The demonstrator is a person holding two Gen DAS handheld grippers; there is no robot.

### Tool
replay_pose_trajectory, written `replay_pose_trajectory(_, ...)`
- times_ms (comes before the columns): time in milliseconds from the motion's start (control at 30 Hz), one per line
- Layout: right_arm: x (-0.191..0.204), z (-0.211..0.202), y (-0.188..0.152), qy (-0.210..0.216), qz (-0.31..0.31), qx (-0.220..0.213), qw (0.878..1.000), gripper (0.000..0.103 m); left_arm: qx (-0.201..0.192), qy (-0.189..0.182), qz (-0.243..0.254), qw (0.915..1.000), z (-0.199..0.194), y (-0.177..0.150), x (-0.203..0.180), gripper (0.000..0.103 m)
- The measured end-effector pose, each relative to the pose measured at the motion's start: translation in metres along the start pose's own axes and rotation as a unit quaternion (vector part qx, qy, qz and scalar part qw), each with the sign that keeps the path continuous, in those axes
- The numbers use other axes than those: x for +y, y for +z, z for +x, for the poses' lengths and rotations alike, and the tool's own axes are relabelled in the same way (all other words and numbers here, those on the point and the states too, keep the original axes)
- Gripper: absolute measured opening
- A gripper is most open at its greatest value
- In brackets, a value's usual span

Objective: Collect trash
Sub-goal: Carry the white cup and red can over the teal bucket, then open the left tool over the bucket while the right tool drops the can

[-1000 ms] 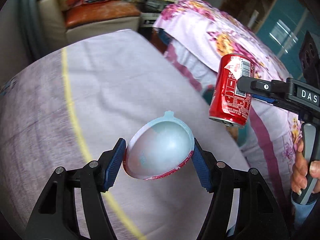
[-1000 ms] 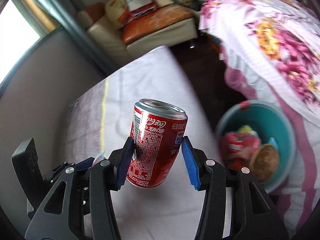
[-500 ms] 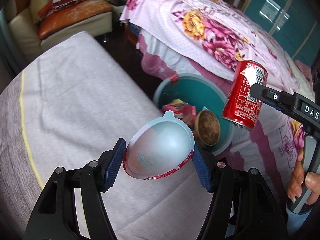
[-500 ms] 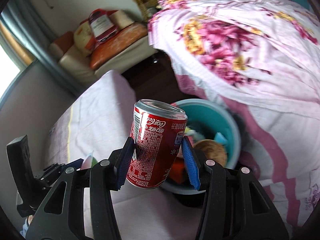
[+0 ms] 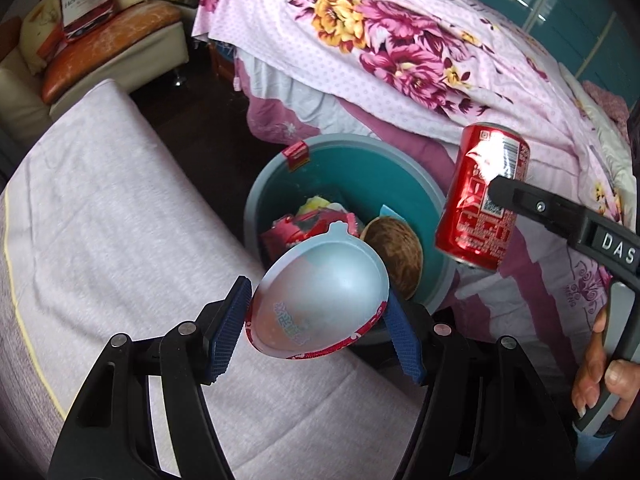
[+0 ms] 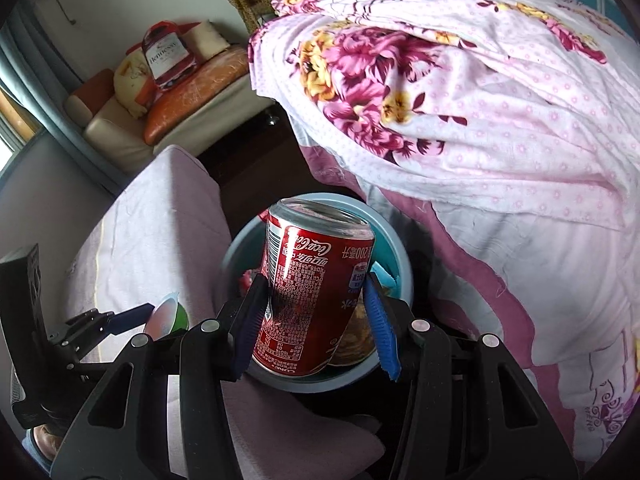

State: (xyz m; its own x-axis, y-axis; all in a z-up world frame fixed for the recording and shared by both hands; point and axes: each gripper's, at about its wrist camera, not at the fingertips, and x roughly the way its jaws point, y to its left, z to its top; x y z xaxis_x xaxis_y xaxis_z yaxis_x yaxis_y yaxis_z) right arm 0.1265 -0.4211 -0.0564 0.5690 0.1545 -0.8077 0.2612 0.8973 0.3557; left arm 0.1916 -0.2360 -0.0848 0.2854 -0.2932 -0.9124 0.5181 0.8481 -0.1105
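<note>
Can [image 6: 316, 292]: red w/ white script and small white print, silver top rim. Cup [image 5: 320, 296]: pale silvery-white inside, red patterned band at rim; seen green on outside from right wrist view. Bin [image 5: 376, 184]: teal inside, grey-blue rim, red tag on edge. Bedspread [image 6: 460, 92]: pale pink, dotted, w/ magenta and yellow flowers; plain mauve border below. Mattress cover [image 5: 100, 208]: light lilac-grey w/ thin yellow line. Gripper pads [image 5: 230, 320]: blue, ribbed; frames black. Sofa cushion [image 5: 112, 36]: orange.

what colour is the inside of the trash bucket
Teal inside the bucket, with a paler grey-blue rim; clearest in the left wrist view.
</note>
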Motion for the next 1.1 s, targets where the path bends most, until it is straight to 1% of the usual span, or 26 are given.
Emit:
replay_pose_trajectory(267,-0.006,0.01,0.004,-0.022,-0.003,0.01,1.0,0.047,0.007,-0.011,0.002,0.9999,0.02,0.014,-0.002,0.067)
replay_pose_trajectory(333,-0.006,0.012,0.005,-0.027,-0.004,0.012,1.0,0.047,0.007,-0.008,0.002,0.9999,0.023,0.018,-0.002,0.068)
replay_pose_trajectory(367,-0.006,0.013,0.006,-0.029,-0.003,0.013,0.999,0.047,0.008,-0.007,0.002,0.9999,0.024,0.019,-0.002,0.072)
replay_pose_trajectory(400,-0.007,0.014,0.006,-0.03,-0.003,0.014,0.999,0.047,0.008,-0.004,0.002,1.0,0.026,0.02,-0.002,0.079)
replay_pose_trajectory(433,-0.007,0.016,0.007,-0.031,-0.001,0.016,0.999,0.047,0.006,-0.002,0.001,1.0,0.026,0.021,-0.001,0.08)
replay_pose_trajectory(633,-0.004,0.024,0.012,-0.039,-0.002,0.025,0.999,0.045,0.009,-0.001,-0.007,0.9999,0.029,0.02,0.005,0.08)
replay_pose_trajectory(767,-0.005,0.03,0.014,-0.034,0.006,0.033,0.999,0.045,0.008,-0.001,-0.013,0.9999,0.026,0.018,0.008,0.08)
replay_pose_trajectory(800,-0.005,0.031,0.014,-0.032,0.009,0.036,0.999,0.048,0.007,-0.002,-0.015,0.9999,0.025,0.017,0.009,0.08)
replay_pose_trajectory(867,-0.004,0.031,0.015,-0.03,0.012,0.037,0.999,0.059,0.006,-0.002,-0.018,0.9998,0.021,0.016,0.011,0.081)
replay_pose_trajectory(900,-0.004,0.031,0.015,-0.03,0.012,0.036,0.999,0.067,0.005,-0.001,-0.021,0.9998,0.019,0.015,0.012,0.088)
replay_pose_trajectory(967,-0.001,0.027,0.014,-0.032,0.008,0.032,0.999,0.07,-0.002,0.003,-0.025,0.9997,0.013,0.013,0.013,0.09)
replay_pose_trajectory(1033,0.001,0.025,0.013,-0.03,0.011,0.031,0.999,0.078,-0.006,0.004,-0.03,0.9995,0.007,0.011,0.015,0.09)
replay_pose_trajectory(1100,0.005,0.02,0.012,-0.028,0.009,0.031,0.999,0.078,-0.008,0.004,-0.037,0.9993,0.001,0.008,0.017,0.09)
